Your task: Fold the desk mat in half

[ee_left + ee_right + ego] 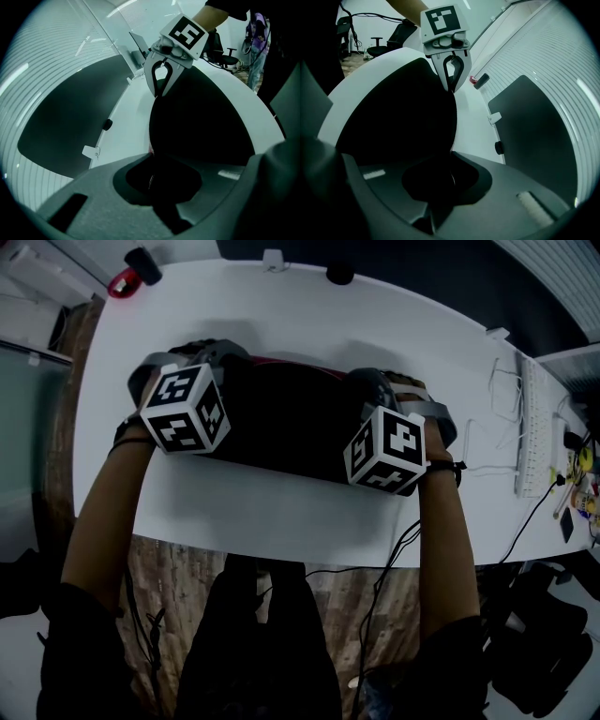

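Note:
The black desk mat (281, 418) lies on the white table (281, 512) between my two grippers. A thin red trim shows along its far edge (291, 360). My left gripper (208, 352) is shut on the mat's far edge at the left, and my right gripper (386, 382) is shut on the same edge at the right. In the left gripper view my own jaws (152, 180) pinch the mat (197, 122), and the right gripper (161, 91) grips it farther along. The right gripper view mirrors this: own jaws (451, 178) on the mat (398, 112), left gripper (451, 86) beyond.
A red and black object (127, 277), a white clip (274, 259) and a black knob (339, 276) sit along the table's far edge. White cables (502, 390) and a white keyboard-like bar (534, 427) lie at the right. Office chairs (386, 40) stand beyond the table.

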`<state>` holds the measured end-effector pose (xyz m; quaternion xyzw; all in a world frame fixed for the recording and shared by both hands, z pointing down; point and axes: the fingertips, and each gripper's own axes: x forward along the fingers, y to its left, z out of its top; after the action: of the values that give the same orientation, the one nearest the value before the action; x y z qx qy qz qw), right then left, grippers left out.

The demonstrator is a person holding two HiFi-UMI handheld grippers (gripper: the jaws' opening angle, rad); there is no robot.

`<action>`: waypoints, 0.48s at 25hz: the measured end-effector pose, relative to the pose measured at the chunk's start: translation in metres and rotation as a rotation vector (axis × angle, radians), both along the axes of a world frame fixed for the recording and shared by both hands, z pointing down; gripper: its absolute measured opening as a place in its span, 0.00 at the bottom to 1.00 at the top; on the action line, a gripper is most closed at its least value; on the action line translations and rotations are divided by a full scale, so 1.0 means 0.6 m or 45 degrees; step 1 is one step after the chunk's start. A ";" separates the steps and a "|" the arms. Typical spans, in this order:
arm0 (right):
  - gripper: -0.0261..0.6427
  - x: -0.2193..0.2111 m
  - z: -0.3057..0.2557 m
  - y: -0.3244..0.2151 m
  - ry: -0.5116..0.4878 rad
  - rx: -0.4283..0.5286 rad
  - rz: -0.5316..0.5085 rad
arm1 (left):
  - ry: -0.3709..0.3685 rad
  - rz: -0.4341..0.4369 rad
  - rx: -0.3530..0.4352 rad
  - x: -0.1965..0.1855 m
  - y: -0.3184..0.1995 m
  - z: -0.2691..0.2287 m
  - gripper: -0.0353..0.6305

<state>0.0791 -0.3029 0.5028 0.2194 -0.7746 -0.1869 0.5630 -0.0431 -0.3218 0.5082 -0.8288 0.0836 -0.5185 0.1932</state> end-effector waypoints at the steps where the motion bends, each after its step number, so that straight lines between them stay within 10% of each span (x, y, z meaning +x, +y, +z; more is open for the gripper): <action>1: 0.10 0.000 0.003 -0.003 0.005 -0.001 -0.003 | -0.001 -0.003 -0.004 0.000 -0.003 0.003 0.09; 12: 0.11 -0.003 0.029 -0.022 0.018 -0.023 -0.021 | 0.013 -0.039 -0.055 -0.002 -0.023 0.026 0.09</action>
<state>0.0773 -0.3164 0.5202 0.2063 -0.7741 -0.1862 0.5688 -0.0445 -0.3359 0.5236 -0.8341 0.0861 -0.5187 0.1668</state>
